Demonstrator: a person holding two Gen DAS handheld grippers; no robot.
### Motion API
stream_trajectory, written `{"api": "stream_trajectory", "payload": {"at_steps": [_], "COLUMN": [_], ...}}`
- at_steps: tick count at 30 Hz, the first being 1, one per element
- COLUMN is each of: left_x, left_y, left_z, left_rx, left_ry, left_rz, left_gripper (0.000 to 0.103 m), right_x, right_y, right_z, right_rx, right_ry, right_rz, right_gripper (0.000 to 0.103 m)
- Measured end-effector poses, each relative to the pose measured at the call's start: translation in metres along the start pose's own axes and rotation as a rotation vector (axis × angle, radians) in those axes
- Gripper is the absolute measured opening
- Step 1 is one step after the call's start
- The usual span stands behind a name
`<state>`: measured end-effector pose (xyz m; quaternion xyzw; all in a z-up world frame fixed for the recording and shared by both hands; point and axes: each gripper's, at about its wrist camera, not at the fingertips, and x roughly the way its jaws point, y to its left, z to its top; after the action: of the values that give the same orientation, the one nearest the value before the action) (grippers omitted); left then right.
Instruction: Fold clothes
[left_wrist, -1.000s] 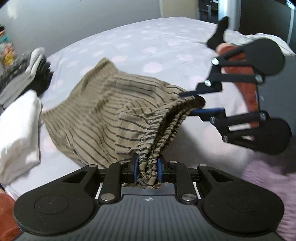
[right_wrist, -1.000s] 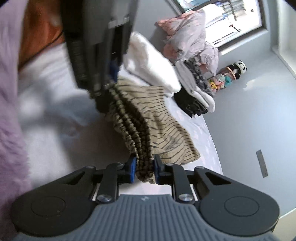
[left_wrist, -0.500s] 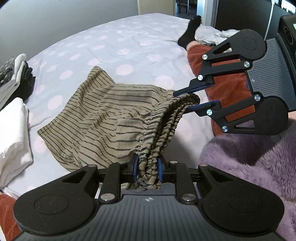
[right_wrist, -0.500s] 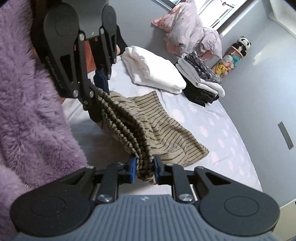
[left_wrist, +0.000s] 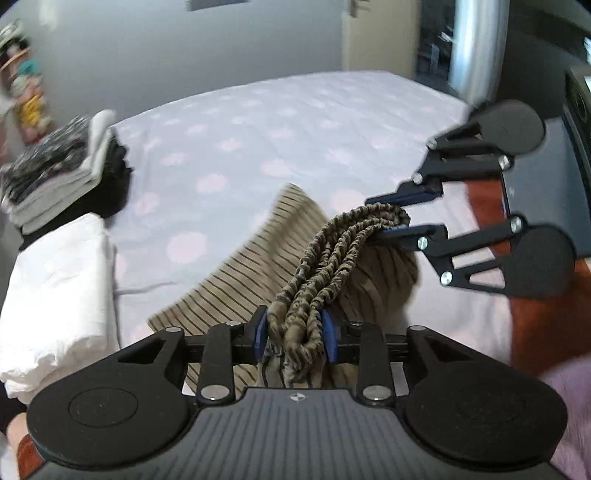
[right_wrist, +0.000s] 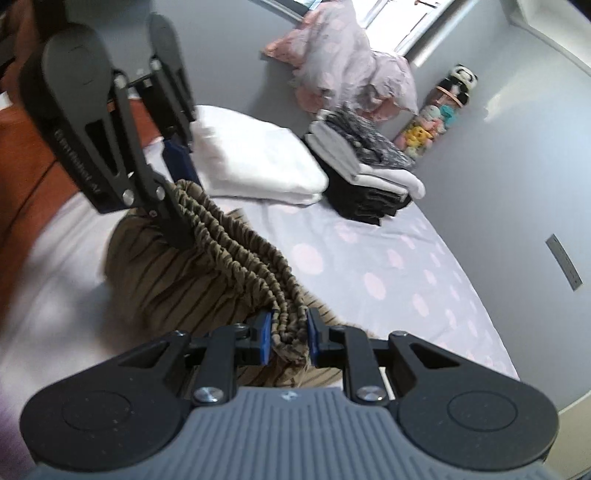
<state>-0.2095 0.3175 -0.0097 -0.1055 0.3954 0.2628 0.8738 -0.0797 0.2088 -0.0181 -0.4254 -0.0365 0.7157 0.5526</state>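
Observation:
An olive striped garment hangs by its bunched elastic waistband, which is stretched between both grippers above the bed. My left gripper has one end of the waistband between its blue pads. Its jaws are opening, and the fabric still fills the gap and touches both pads. My right gripper is shut on the other end. The garment's lower part trails on the dotted sheet.
A folded white pile lies next to a stack of grey and black folded clothes. Pink bedding and toys sit by the wall. A person's rust-coloured trouser leg borders the bed.
Both grippers have risen with the waistband, pulling the garment up off the sheet and bunching it. The left jaws stand wider than before.

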Motion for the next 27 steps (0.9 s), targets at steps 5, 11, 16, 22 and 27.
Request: {"api": "stream_trajectory", "payload": {"at_steps": [5, 11, 16, 22, 27], "left_x": [0.046, 0.104, 0.13, 0.121, 0.101], "left_y": [0.047, 0.089, 0.106, 0.12, 0.12], "left_z": [0.01, 0.002, -0.017, -0.033, -0.042], "left_rx": [-0.131, -0.247, -0.336, -0.487, -0.585], "left_ry": [-0.025, 0.004, 0.015, -0.031, -0.079], "left_rz": [0.04, 0.074, 0.081, 0.038, 0.027], "left_gripper": [0.041, 0.041, 0.041, 0.055, 0.056], "right_x": [0.07, 0.14, 0.187, 0.214, 0.193], "right_y": [-0.02, -0.022, -0.025, -0.033, -0.049], "right_z": [0.008, 0.001, -0.008, -0.02, -0.027], "right_rx": [0.103, 0.151, 0.214, 0.294, 0.432], "right_ry": [0.03, 0.051, 0.077, 0.128, 0.11], "right_rz": [-0.029, -0.054, -0.036, -0.024, -0.039], "right_gripper": [0.022, 0.021, 0.021, 0.025, 0.037]}}
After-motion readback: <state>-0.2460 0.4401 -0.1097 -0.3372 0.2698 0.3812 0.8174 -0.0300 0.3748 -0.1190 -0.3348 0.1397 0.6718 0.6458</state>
